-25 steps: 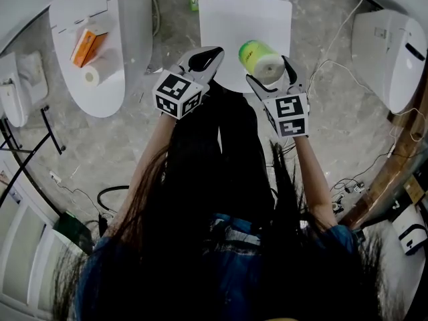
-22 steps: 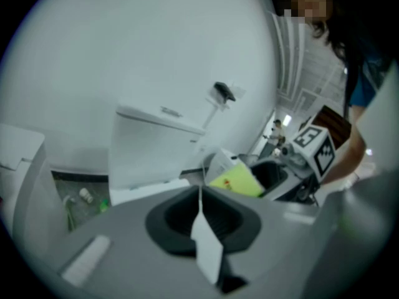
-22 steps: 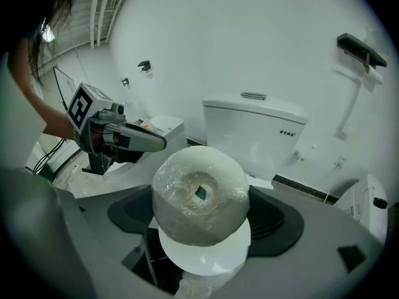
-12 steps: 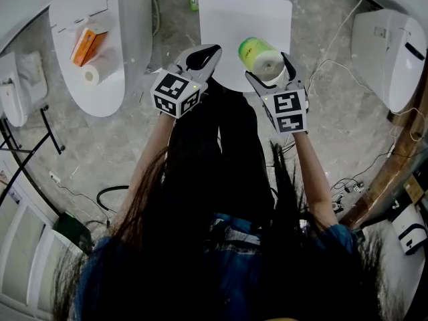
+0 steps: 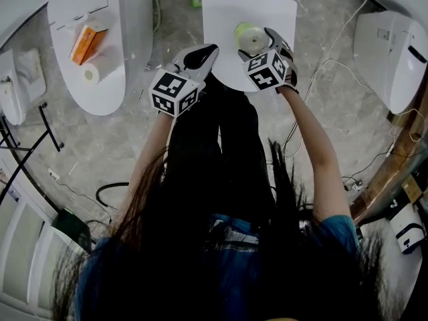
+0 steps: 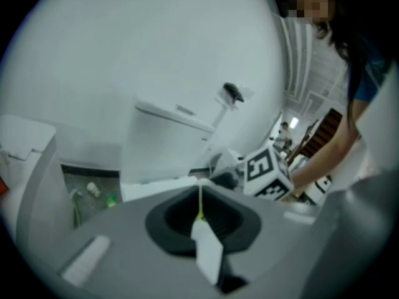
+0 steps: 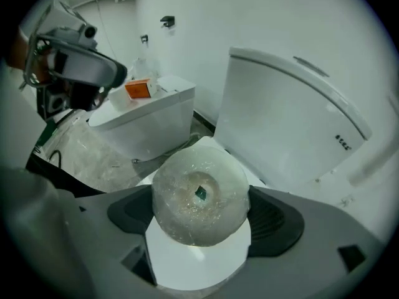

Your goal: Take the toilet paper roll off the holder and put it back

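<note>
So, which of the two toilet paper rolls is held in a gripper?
The green plastic-wrapped roll: the right gripper clamps it over the middle toilet. The other roll lies on the left toilet beside an orange box.

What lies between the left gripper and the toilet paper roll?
In the head view, only bare white toilet lid separates the left gripper from the toilet paper roll held by the right gripper.

Plastic-wrapped toilet paper roll (image 7: 199,195) between jaws
</note>
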`<act>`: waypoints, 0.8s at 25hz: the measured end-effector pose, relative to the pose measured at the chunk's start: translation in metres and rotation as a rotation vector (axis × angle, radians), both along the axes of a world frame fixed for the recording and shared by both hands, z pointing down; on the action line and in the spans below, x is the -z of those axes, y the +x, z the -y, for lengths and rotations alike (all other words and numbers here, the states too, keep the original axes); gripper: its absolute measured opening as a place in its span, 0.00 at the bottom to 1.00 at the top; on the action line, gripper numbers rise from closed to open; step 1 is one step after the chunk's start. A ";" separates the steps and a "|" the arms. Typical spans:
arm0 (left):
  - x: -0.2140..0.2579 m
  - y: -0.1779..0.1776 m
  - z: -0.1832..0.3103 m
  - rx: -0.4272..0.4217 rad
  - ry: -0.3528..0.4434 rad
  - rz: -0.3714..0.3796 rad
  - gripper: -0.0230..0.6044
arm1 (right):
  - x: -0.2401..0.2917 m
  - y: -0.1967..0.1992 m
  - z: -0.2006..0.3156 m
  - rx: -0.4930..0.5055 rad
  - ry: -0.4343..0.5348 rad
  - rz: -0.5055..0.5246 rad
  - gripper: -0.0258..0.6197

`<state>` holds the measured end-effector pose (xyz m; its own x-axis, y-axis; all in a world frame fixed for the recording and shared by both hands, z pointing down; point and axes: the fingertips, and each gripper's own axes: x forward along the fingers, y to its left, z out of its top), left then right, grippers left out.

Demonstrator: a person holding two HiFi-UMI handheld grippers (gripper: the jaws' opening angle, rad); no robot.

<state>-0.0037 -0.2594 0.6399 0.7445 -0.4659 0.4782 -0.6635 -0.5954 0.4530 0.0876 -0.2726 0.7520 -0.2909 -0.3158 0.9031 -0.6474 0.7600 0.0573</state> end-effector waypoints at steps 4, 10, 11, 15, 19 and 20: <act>-0.007 -0.006 0.003 0.006 -0.013 0.004 0.03 | -0.040 -0.016 0.023 0.016 -0.031 -0.042 0.72; -0.016 -0.018 0.008 0.025 -0.028 0.002 0.03 | -0.076 -0.028 0.037 -0.022 -0.093 -0.066 0.72; -0.017 -0.021 0.009 0.031 -0.031 0.002 0.03 | -0.079 -0.029 0.037 -0.036 -0.099 -0.064 0.72; -0.020 -0.029 0.012 0.053 -0.036 -0.002 0.03 | -0.081 -0.032 0.040 -0.045 -0.087 -0.057 0.72; -0.021 -0.035 0.013 0.074 -0.038 -0.002 0.03 | -0.082 -0.034 0.039 -0.029 -0.078 -0.049 0.72; -0.022 -0.036 0.014 0.078 -0.038 -0.002 0.03 | -0.082 -0.034 0.039 -0.030 -0.077 -0.050 0.72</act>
